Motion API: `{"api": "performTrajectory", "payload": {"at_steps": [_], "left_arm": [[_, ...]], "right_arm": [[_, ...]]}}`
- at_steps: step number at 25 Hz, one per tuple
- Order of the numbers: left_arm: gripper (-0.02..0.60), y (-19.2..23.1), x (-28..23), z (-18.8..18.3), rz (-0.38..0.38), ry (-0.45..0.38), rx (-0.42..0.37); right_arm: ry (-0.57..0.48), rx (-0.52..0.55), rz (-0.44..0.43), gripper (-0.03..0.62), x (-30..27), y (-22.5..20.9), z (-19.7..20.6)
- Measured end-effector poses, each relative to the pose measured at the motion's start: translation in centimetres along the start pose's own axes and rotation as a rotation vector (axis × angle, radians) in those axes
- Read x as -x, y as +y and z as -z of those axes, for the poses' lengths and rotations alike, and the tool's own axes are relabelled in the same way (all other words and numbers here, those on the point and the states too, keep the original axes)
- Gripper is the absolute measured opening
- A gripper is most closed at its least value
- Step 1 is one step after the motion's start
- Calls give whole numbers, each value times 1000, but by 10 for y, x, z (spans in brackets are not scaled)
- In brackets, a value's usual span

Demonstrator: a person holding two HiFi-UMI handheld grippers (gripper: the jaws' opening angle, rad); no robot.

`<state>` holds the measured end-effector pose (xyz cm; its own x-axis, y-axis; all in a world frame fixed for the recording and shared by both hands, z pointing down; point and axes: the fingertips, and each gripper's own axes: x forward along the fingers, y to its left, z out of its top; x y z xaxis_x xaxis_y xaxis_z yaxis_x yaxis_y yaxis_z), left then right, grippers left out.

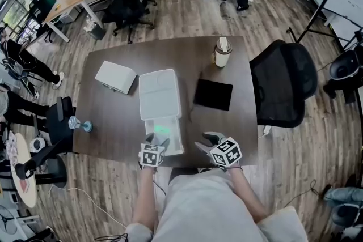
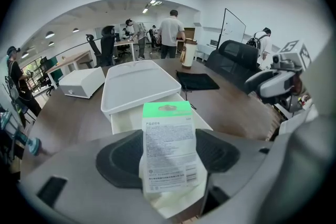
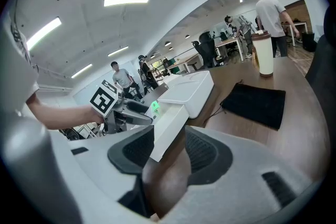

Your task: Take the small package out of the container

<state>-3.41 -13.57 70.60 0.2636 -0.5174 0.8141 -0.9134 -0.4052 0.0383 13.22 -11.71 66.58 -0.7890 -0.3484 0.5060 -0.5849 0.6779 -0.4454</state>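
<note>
The container (image 1: pixel 160 93) is a flat white box on the brown table, with its drawer (image 1: pixel 173 143) pulled out toward me. My left gripper (image 1: pixel 157 134) hovers over the drawer's near end, shut on the small package (image 2: pixel 169 144). The package is a white card pack with a green top, standing upright between the pads. That green top (image 3: pixel 155 107) also shows in the right gripper view. My right gripper (image 1: pixel 205 140) stands open to the right of the drawer, holding nothing. The drawer's corner (image 3: pixel 167 131) lies beyond its jaws.
A smaller white box (image 1: pixel 115 76) sits left of the container, and a black pouch (image 1: pixel 214 94) lies to its right. A lidded cup (image 1: pixel 222 52) stands at the table's far edge. A black office chair (image 1: pixel 283 85) stands at the right side. People stand farther back.
</note>
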Motion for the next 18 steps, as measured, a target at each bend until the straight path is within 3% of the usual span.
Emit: {"api": "performTrajectory", "payload": {"at_steps": [11, 18], "left_arm": [[305, 14, 40, -10, -49, -216, 200], [305, 7, 64, -14, -63, -312, 250]], "right_arm": [[20, 10, 7, 179, -2, 8, 11], [15, 2, 19, 176, -3, 9, 12]]}}
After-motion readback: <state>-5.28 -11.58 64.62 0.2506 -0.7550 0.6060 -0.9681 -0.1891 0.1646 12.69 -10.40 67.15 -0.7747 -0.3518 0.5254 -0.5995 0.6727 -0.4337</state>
